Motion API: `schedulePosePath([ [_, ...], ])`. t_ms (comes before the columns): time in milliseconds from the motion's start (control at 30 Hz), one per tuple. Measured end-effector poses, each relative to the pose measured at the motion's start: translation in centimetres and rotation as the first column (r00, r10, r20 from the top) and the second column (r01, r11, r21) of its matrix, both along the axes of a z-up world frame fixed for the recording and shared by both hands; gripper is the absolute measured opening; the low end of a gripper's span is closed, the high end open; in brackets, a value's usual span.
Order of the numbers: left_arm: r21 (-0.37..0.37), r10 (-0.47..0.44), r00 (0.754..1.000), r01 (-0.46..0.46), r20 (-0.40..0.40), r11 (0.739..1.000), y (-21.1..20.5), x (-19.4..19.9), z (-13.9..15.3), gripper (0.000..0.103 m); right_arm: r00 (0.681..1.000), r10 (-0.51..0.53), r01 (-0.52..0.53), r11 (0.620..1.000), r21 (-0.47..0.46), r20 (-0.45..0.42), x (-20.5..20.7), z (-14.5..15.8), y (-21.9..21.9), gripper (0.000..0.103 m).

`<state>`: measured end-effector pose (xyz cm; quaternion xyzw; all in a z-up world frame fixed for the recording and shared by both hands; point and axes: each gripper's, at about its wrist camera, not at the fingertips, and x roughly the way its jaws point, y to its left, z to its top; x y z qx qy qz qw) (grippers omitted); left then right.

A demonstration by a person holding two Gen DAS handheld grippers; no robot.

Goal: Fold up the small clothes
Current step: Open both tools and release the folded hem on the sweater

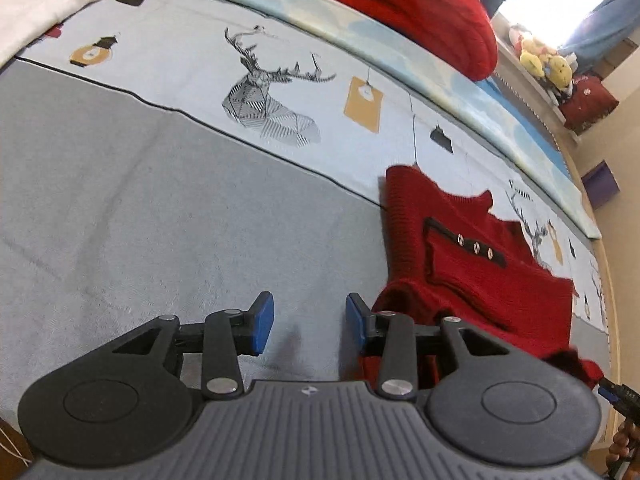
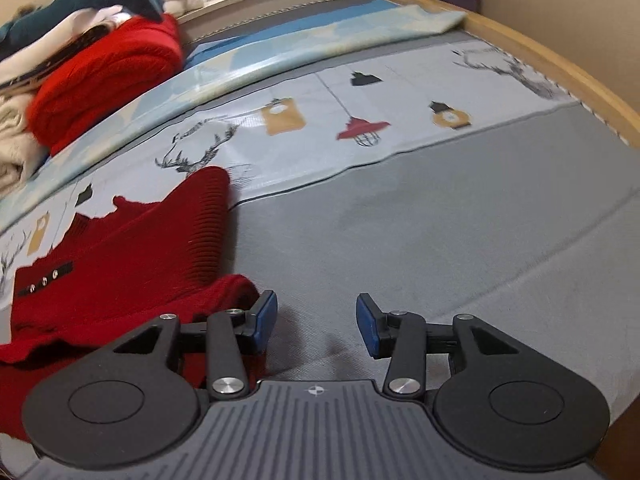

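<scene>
A small red knit sweater [image 1: 472, 256] with a black button strip lies flat on the grey bed cover, to the right in the left wrist view and to the left in the right wrist view [image 2: 120, 248]. My left gripper [image 1: 310, 326] is open and empty, just left of the sweater's near edge. My right gripper [image 2: 316, 326] is open and empty, just right of the sweater's folded near corner. Each gripper's inner blue pad sits close beside the knit; I cannot tell if it touches.
A bed cover [image 1: 160, 208] with deer and lantern prints spans both views. A pile of folded clothes topped by a red knit [image 2: 108, 72] lies at the back, beside it a white garment [image 1: 36, 4]. The wooden bed frame [image 2: 560, 64] runs along the right.
</scene>
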<state>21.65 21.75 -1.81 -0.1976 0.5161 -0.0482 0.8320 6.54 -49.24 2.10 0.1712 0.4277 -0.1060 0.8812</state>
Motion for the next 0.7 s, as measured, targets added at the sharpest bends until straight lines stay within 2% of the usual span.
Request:
schedulePosePath([
  [67, 0.003, -0.035, 0.999, 0.035, 0.0, 0.999, -0.8, 0.1, 0.0, 0.056, 1.0, 0.019, -0.019, 0.999, 0.029, -0.019, 0.0, -0.5, 0.0, 0.046],
  [167, 0.028, -0.107, 0.994, 0.107, -0.007, 0.994, -2.8, 0.3, -0.3, 0.063, 0.995, 0.087, -0.085, 0.996, 0.035, -0.057, 0.6, -1.2, 1.2, 0.046],
  [367, 0.091, -0.214, 0.976, 0.218, -0.046, 0.972, -6.6, 1.0, -1.4, 0.063, 0.98, 0.156, -0.154, 0.988, 0.031, -0.127, 2.6, -2.3, 3.4, 0.047],
  [700, 0.115, -0.264, 0.961, 0.271, -0.078, 0.956, -8.8, 2.5, -2.7, 0.063, 0.964, 0.203, -0.204, 0.979, 0.013, -0.173, 4.8, -3.6, 4.6, 0.047],
])
